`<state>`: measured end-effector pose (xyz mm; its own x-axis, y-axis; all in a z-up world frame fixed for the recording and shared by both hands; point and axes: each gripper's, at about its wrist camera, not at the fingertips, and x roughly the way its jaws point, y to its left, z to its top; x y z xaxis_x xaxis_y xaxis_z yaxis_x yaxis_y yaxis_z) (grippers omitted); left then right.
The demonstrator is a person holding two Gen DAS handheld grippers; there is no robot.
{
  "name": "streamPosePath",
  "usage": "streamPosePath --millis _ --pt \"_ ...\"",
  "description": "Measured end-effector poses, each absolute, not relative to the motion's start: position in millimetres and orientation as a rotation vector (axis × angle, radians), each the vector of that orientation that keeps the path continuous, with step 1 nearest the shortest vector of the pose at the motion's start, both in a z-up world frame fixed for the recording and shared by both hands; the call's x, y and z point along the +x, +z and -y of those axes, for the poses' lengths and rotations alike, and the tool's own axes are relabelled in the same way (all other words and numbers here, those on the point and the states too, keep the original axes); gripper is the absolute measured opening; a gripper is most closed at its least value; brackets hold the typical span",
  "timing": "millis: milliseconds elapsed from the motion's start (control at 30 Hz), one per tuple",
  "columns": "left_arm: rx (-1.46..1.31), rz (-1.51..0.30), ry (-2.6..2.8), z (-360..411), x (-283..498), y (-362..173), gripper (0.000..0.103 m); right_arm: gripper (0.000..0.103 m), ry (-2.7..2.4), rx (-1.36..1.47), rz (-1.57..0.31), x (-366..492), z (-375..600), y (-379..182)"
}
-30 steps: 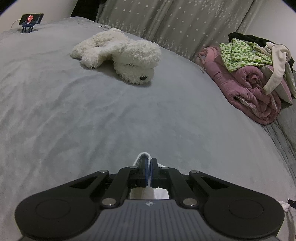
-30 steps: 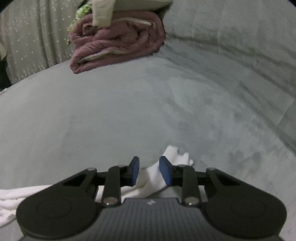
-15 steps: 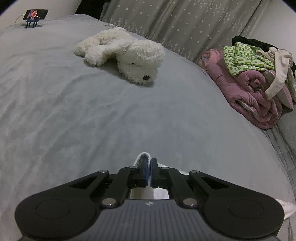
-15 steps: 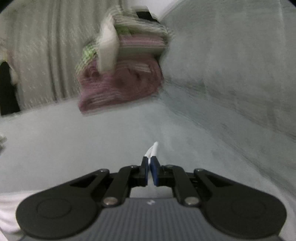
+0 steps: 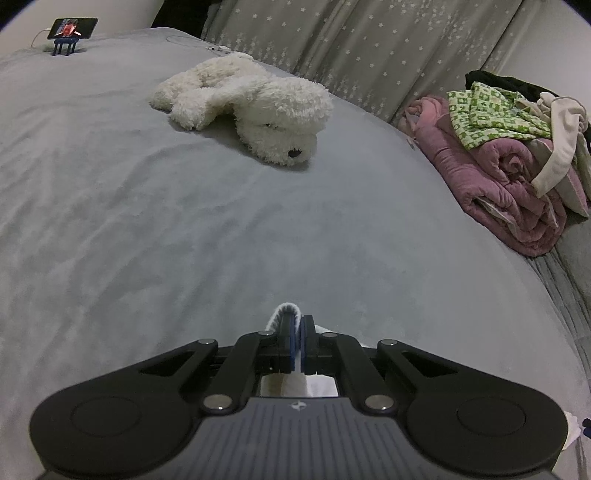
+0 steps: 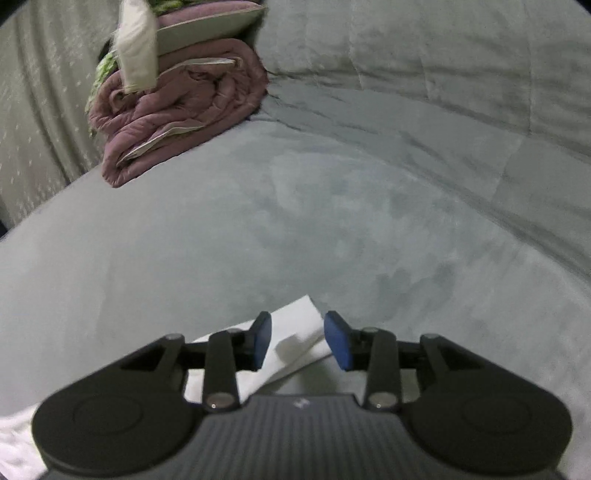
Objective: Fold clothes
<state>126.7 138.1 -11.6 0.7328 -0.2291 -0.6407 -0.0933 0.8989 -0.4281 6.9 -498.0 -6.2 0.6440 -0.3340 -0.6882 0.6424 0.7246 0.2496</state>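
Observation:
A white garment lies flat on the grey bedspread under my right gripper. Its jaws are opening, and a corner of the cloth lies loose between the blue pads without touching them. In the left wrist view my left gripper is shut on another edge of the white garment, and a ribbed fold of it pokes up past the fingertips. More white cloth shows below both grippers, mostly hidden by their bodies.
A white plush dog lies on the bed ahead of the left gripper. At the far right sits a pink folded quilt topped with a green patterned garment and others. A phone on a stand is far left. A starred curtain hangs behind.
My right gripper shut on the white cloth, carried it sideways, and now its jaws have parted with the corner lying flat on the bed. The left gripper stays shut in the same spot.

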Motion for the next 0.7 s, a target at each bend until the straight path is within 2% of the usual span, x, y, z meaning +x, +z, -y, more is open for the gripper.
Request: streamPosePath --millis 33,67,100,133,400,567,700 --pt "-0.457 -0.753 -0.077 -138 127 -12 0.001 0.033 -0.586 0.527 -0.666 9 501 -10" --pt "-0.456 -0.753 -0.077 -138 127 -12 0.001 0.026 -0.588 0.539 -0.674 12 503 -15" --pt "-0.454 -0.753 -0.077 -137 126 -12 0.001 0.012 -0.586 0.527 -0.672 13 501 -18" --pt "-0.453 -0.753 -0.077 -137 126 -12 0.001 0.008 -0.589 0.499 -0.664 14 497 -15" --pt "-0.453 -0.759 -0.069 -137 127 -13 0.001 0.008 -0.568 0.368 -0.571 -8 473 32" --pt "-0.447 -0.761 -0.068 -136 128 -12 0.001 0.008 -0.577 0.348 -0.724 -18 475 14" --pt "-0.455 -0.762 -0.069 -138 128 -13 0.001 0.008 -0.604 0.350 -0.748 -25 481 10"
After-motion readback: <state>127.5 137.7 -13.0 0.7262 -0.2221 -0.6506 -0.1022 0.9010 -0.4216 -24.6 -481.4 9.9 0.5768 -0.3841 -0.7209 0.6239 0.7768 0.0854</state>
